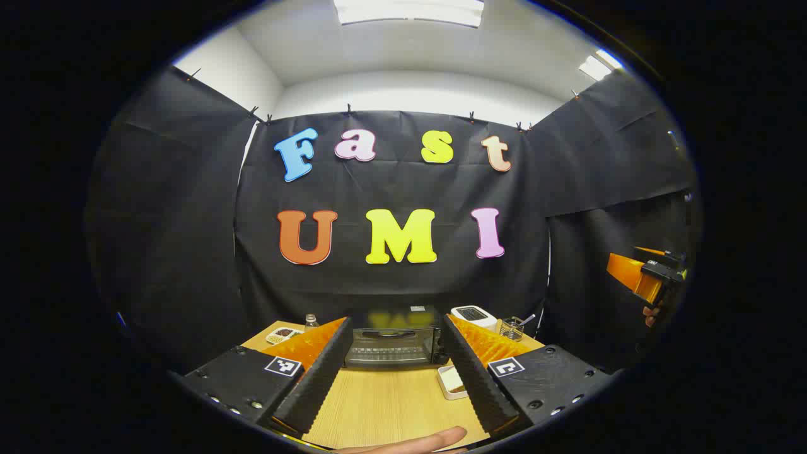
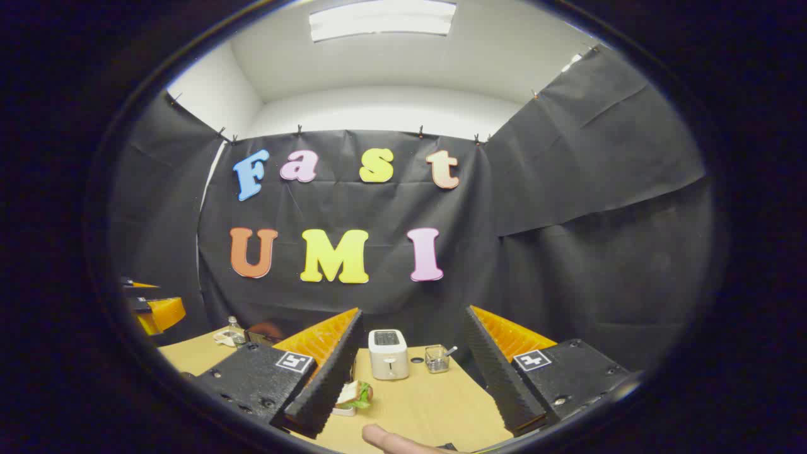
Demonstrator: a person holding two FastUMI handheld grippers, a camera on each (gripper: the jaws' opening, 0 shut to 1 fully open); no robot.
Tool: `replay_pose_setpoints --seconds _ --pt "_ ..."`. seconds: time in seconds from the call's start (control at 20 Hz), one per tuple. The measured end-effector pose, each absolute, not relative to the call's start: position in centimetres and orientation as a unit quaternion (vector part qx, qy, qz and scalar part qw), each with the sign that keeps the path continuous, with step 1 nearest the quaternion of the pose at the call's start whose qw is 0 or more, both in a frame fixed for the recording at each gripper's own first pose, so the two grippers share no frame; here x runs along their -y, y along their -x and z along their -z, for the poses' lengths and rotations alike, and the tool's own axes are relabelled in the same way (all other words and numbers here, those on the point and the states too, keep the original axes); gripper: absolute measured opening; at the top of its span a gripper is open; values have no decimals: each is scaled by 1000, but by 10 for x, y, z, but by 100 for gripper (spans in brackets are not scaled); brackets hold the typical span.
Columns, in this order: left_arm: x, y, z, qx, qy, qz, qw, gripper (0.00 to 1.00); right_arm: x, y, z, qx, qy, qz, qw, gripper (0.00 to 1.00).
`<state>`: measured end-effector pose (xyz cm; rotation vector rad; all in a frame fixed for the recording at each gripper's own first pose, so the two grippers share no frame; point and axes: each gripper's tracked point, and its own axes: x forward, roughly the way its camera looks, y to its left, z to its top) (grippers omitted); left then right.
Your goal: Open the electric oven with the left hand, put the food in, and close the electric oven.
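Left gripper view: left gripper [image 1: 392,378] fingers spread wide, nothing between them but bare worktop [image 1: 384,403]; a fingertip [image 1: 416,440] pokes in at the bottom edge. Just past the right finger sits a white tray [image 1: 451,382], partly hidden by that finger, contents hard to make out here. Further back, electric oven [image 1: 392,339] stands towards the worktop's far edge, door shut, handle across the top of the glass; inside is too dark to read. Left of the oven, at the far-left corner, a small white dish [image 1: 283,335] w/ brown bits and a small bottle [image 1: 310,321] behind it. Right of the oven: white toaster [image 1: 474,314], then a clear glass cup [image 1: 511,328] w/ a utensil sticking out. Right gripper [image 1: 649,277] hangs off the worktop's right side, cut off by the view's rim. Right gripper view: its own fingers [image 2: 498,372] also spread apart, holding nothing. Near its left finger the tray shows a sandwich [image 2: 357,395] w/ green leaf, half hidden. Toaster and cup stand at the far edge.
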<state>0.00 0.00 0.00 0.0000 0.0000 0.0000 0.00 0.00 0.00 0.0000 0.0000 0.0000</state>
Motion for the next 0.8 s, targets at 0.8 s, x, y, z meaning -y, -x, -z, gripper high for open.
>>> replay_pose_setpoints --seconds 0.8 --pt "14 -15 16 -13 6 20 1000 92 9 -7 24 -26 14 -7 1000 100"
